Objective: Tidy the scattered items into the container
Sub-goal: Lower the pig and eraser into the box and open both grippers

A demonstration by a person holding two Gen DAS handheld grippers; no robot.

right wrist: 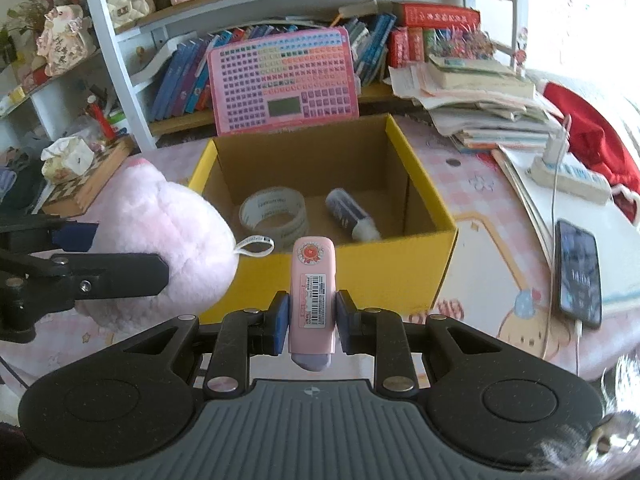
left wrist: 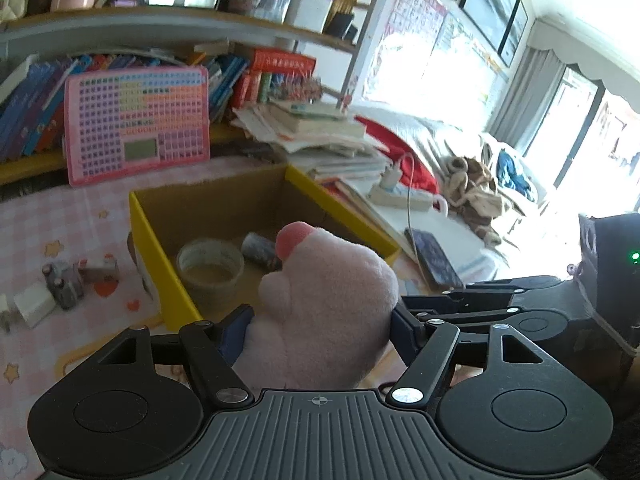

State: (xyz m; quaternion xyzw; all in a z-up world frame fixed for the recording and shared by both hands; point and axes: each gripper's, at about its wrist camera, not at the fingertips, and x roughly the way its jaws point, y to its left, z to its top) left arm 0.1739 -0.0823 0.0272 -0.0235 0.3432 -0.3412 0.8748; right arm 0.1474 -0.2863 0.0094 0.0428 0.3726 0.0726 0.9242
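An open yellow cardboard box (right wrist: 424, 168) (left wrist: 152, 236) stands on the pink tablecloth. In it lie a roll of clear tape (right wrist: 276, 212) (left wrist: 211, 268) and a dark tube with a white cap (right wrist: 352, 216) (left wrist: 260, 248). My left gripper (left wrist: 320, 324) is shut on a pink plush toy (left wrist: 328, 312), held just in front of the box's near left corner; the toy also shows in the right wrist view (right wrist: 160, 236). My right gripper (right wrist: 312, 316) is shut on a slim pink device with a barcode label (right wrist: 314, 296), held upright in front of the box's near wall.
Small bottles and a white block (left wrist: 60, 288) lie on the cloth left of the box. A pink keyboard toy (right wrist: 284, 80) leans behind it. A book stack (right wrist: 484, 100), a power strip (right wrist: 572, 176) and a charging phone (right wrist: 580, 272) lie to the right.
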